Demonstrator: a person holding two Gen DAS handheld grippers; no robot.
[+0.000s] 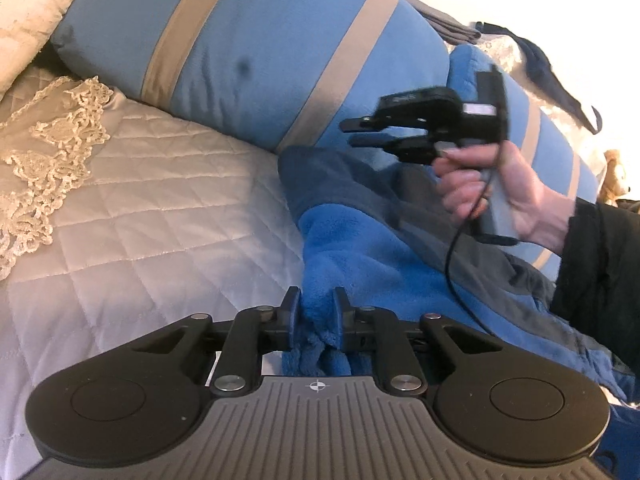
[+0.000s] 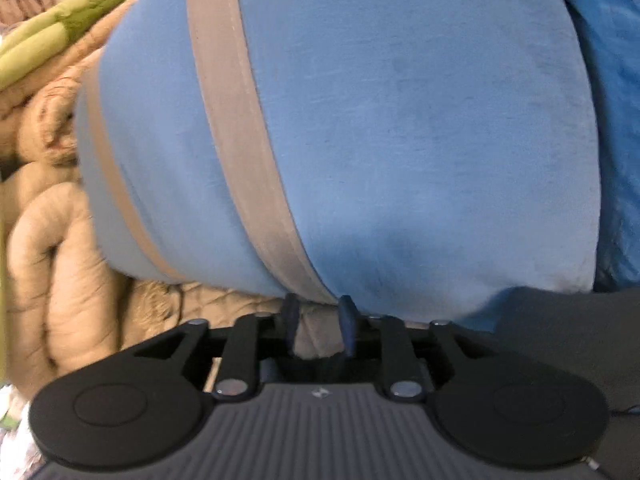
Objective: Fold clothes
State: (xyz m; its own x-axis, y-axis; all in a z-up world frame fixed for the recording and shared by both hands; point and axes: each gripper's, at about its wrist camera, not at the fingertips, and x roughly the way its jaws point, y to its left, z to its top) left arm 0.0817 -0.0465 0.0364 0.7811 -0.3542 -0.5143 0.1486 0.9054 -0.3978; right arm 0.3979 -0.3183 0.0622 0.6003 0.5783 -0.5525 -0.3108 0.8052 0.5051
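Keep the pinched edge taut, lay it flat before the next fold. Blue fleece garment lies rumpled on the quilted bed, right of centre, against the striped pillow. Left gripper clamped on its near edge. Right gripper jaws apart, empty, hovering above the fleece by the pillow.

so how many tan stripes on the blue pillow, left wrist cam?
3 on the blue pillow: one at its left end, one mid-pillow, and one far right past the right gripper. More may be hidden behind the hand.
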